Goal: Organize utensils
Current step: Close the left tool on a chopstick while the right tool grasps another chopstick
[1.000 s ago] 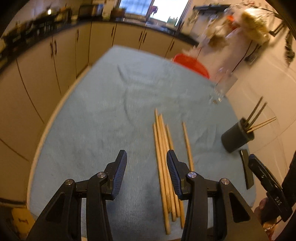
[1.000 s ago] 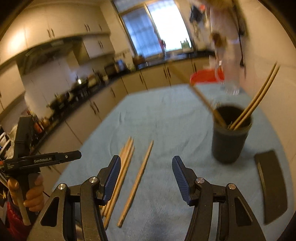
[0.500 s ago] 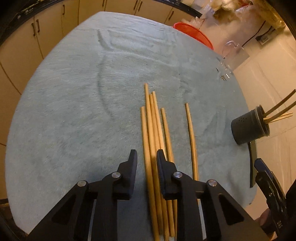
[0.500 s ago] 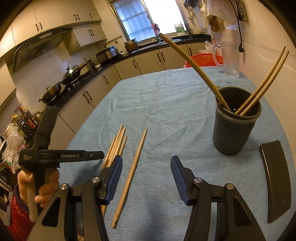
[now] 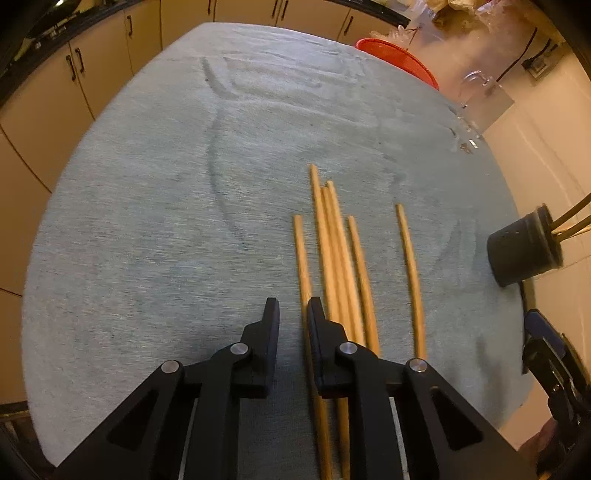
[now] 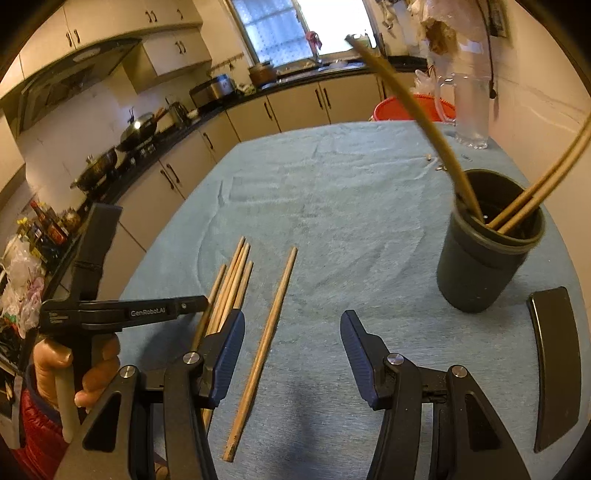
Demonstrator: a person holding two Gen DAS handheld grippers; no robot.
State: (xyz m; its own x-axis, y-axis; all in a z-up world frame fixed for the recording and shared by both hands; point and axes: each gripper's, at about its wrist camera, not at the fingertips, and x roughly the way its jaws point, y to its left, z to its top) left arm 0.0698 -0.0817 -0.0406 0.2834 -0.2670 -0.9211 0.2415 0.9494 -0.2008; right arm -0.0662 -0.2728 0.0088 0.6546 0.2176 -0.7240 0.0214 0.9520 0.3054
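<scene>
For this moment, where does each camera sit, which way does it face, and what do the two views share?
Left wrist: rides on the left hand-held gripper, looking down along its fingers at loose chopsticks on the blue cloth; the right hand-held gripper's edge shows far right.
Right wrist: rides on the right hand-held gripper, jaws wide, facing across the table toward the window; the left hand-held gripper and hand show at left.
Shared: chopsticks, dark holder, red basin, cloth.

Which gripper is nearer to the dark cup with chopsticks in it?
Right. The right gripper is just before the dark cup; the left gripper is over the loose chopsticks, farther away.
</scene>
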